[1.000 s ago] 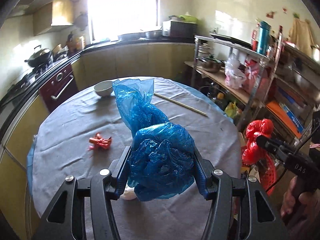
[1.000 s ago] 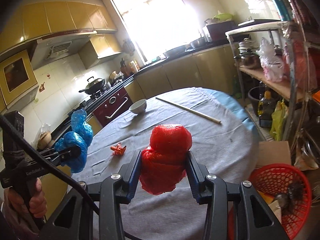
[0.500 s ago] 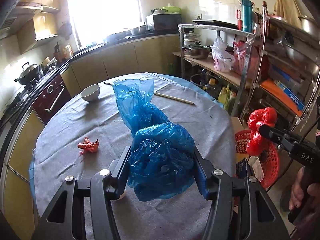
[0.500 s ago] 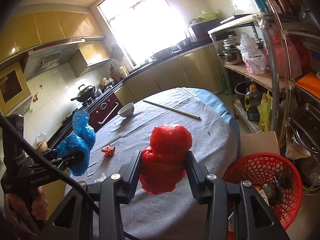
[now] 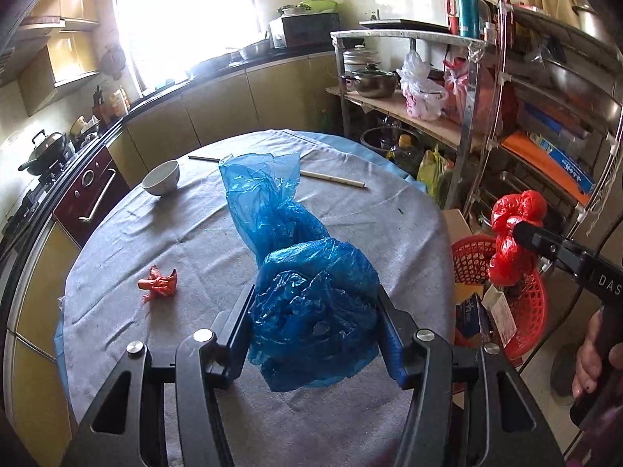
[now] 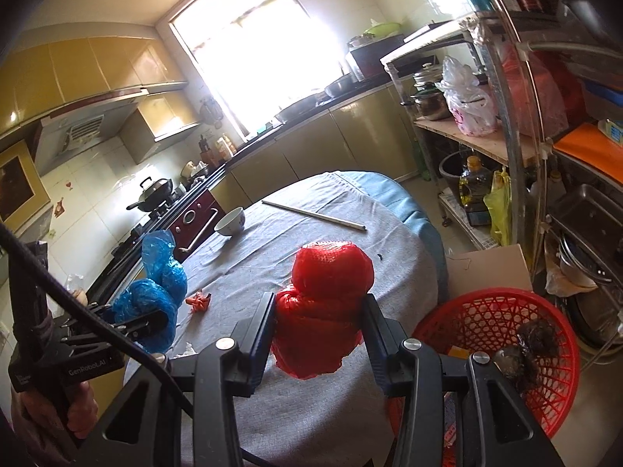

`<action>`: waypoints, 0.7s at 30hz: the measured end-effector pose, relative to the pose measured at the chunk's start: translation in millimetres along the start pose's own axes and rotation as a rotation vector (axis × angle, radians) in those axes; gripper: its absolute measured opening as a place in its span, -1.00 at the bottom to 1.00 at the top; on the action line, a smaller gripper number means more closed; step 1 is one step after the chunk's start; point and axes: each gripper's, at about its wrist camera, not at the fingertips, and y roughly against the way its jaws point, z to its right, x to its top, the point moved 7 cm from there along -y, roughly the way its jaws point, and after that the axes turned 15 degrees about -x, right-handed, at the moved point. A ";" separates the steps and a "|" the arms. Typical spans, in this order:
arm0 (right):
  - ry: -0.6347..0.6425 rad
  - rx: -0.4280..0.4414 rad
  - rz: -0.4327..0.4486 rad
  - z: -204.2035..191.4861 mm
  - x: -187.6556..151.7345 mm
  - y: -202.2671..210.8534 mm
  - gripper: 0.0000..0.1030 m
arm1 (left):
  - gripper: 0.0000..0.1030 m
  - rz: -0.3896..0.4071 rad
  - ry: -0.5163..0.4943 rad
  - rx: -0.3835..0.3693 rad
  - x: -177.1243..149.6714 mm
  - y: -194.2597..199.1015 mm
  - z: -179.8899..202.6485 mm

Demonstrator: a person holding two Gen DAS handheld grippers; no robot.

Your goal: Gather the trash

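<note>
The left gripper (image 5: 315, 323) clamps a crumpled blue bag (image 5: 311, 292) above the table (image 5: 370, 225); the right gripper (image 6: 317, 330) pinches a red bag (image 6: 323, 303) near the table's edge, close to the red basket (image 6: 502, 311) on the floor. Farther off, a red scrap (image 5: 157, 282) lies on the cloth, then a bowl (image 5: 161, 177) and a chopstick (image 5: 333, 179). The blue bag's loose top could snag or spill. A release short of the basket would drop the red bag on the floor.
</note>
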 end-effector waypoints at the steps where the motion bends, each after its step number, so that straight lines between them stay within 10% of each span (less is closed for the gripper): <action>1: -0.004 -0.001 -0.003 1.5 -0.4 -0.9 -0.10 | 0.15 -0.006 -0.002 0.000 -1.1 -1.6 1.0; 21: -0.056 -0.002 -0.041 18.8 -10.5 -5.9 -0.10 | 0.15 -0.072 -0.038 -0.016 -11.3 -20.5 18.3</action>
